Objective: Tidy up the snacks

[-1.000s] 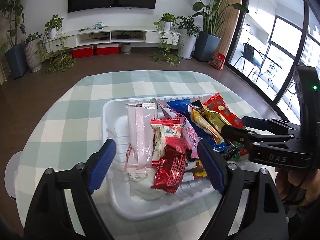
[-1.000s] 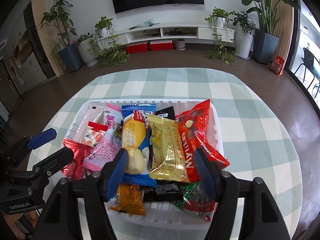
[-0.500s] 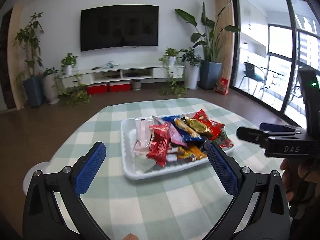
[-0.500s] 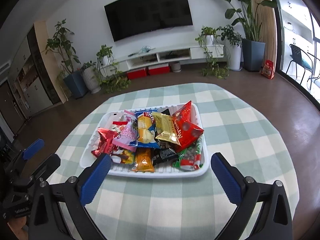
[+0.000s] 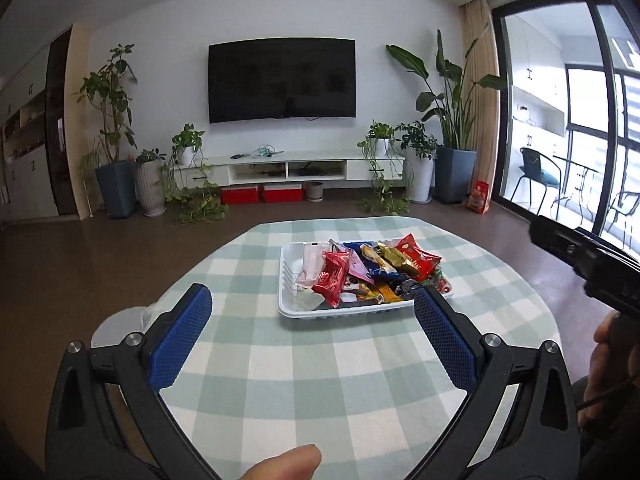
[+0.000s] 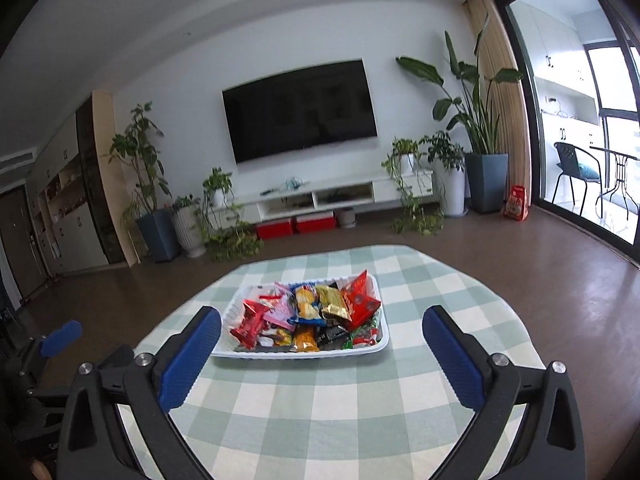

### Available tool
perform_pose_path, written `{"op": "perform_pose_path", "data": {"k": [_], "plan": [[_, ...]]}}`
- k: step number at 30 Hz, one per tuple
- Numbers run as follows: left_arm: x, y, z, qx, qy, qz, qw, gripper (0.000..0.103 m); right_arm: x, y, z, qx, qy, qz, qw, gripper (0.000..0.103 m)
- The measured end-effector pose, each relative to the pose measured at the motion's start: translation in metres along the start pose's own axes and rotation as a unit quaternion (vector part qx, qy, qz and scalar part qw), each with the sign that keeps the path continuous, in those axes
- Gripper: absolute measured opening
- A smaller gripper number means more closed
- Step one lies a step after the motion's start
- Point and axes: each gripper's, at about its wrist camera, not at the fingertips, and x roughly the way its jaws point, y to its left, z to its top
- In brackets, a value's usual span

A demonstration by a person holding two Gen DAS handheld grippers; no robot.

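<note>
A white tray (image 5: 286,306) (image 6: 381,342) full of several colourful snack packets (image 5: 372,272) (image 6: 312,312) sits on the green-and-white checked tablecloth (image 5: 320,368) (image 6: 320,400). A red packet (image 5: 331,278) (image 6: 250,322) lies near its left side, a gold one (image 6: 334,300) in the middle. My left gripper (image 5: 312,324) is open and empty, held back from the tray above the cloth. My right gripper (image 6: 322,338) is open and empty, also back from the tray. The right gripper shows at the right edge of the left wrist view (image 5: 592,260).
The round table's edge (image 5: 120,320) lies near my left gripper. Beyond are a brown floor, a TV (image 5: 282,78) on the wall, a low white cabinet (image 5: 288,168), potted plants (image 5: 452,152) and a glass balcony door (image 6: 592,140).
Both grippers have pulled back and up from the tray and opened wider; the tray now looks small and far, and the views have tilted up to show the room.
</note>
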Motion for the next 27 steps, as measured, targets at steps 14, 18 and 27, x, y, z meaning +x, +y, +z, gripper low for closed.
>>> {"op": "perform_pose_path", "data": {"k": [14, 18, 27], "plan": [[-0.015, -0.013, -0.039, -0.011, 0.098, 0.019, 0.9949, 0.103, -0.038, 0.012, -0.033, -0.032, 0.056, -0.03, 0.997, 0.103], [-0.009, -0.013, -0.048, -0.017, 0.118, 0.021, 0.9926, 0.103, -0.034, 0.008, -0.048, -0.022, 0.095, -0.044, 0.994, 0.103], [0.007, -0.012, -0.061, -0.017, 0.151, 0.024, 0.9881, 0.103, -0.029, 0.006, -0.064, -0.015, 0.137, -0.068, 0.988, 0.103]]}}
